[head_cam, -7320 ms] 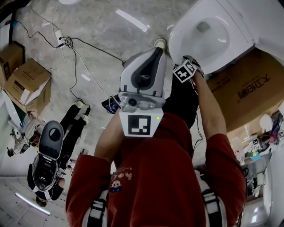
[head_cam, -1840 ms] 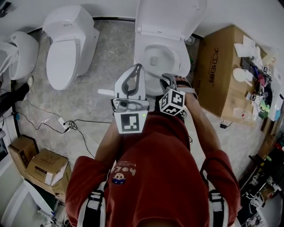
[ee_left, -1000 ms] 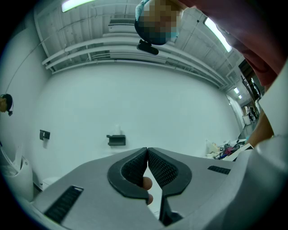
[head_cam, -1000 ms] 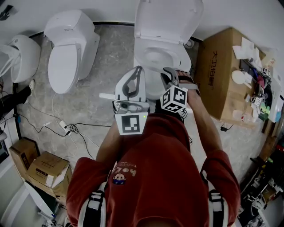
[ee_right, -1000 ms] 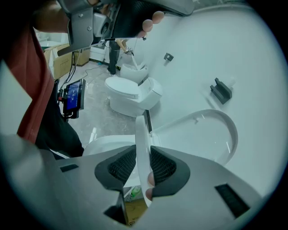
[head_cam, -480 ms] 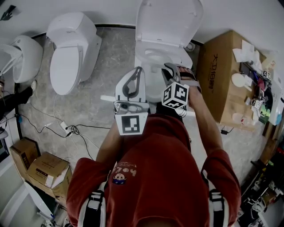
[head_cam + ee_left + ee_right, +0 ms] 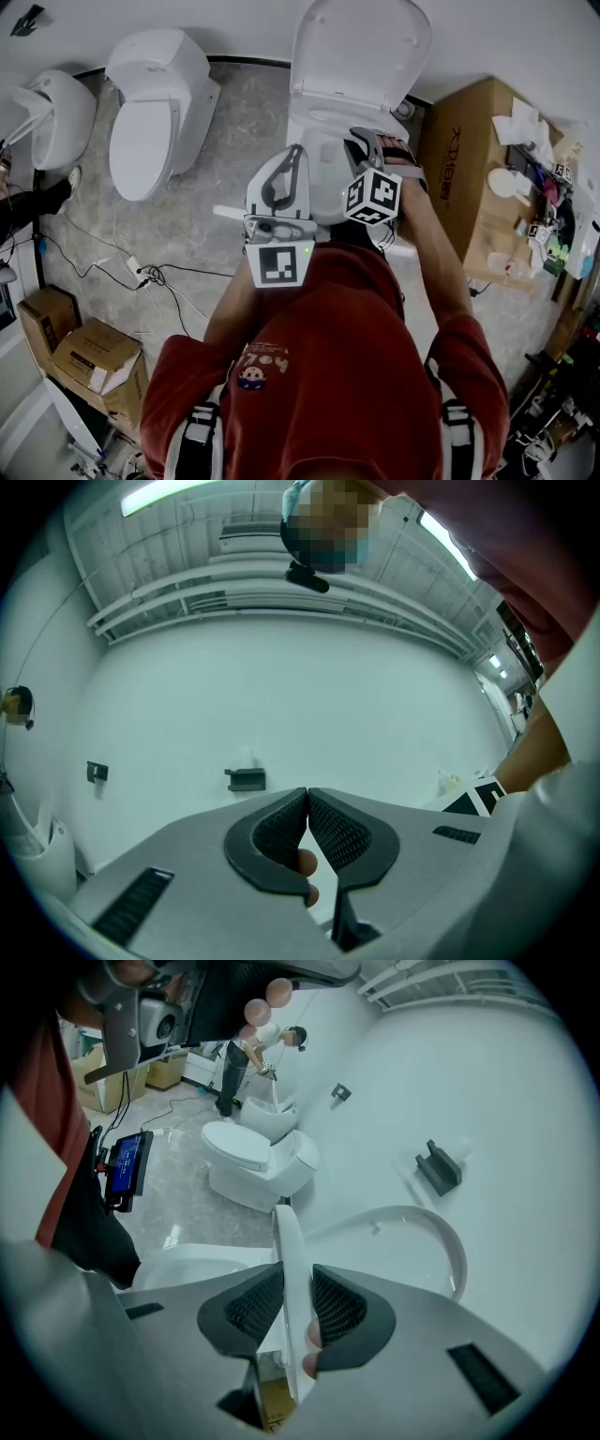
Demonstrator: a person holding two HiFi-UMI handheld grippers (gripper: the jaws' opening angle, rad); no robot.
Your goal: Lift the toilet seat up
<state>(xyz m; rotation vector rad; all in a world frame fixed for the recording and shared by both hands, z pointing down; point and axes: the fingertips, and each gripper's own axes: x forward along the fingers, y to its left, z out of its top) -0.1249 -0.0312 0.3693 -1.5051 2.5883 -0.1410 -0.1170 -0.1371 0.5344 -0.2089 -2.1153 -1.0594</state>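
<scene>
The right gripper (image 7: 292, 1283) pinches the seat (image 7: 289, 1232) rim between its fingers (image 7: 246, 1305) to swing it, half-raised off the bowl (image 7: 187, 1265), toward the upright lid (image 7: 403, 1246). The left gripper (image 7: 307, 797) hangs clear, fingers pressed together, empty.

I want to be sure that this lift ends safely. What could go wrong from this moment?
1. The right gripper pinches only the thin front edge of the toilet seat. The seat might slip out and drop onto the bowl.
2. The lid already stands raised behind the seat. If the seat is pushed on too fast, it could knock against the lid.
</scene>
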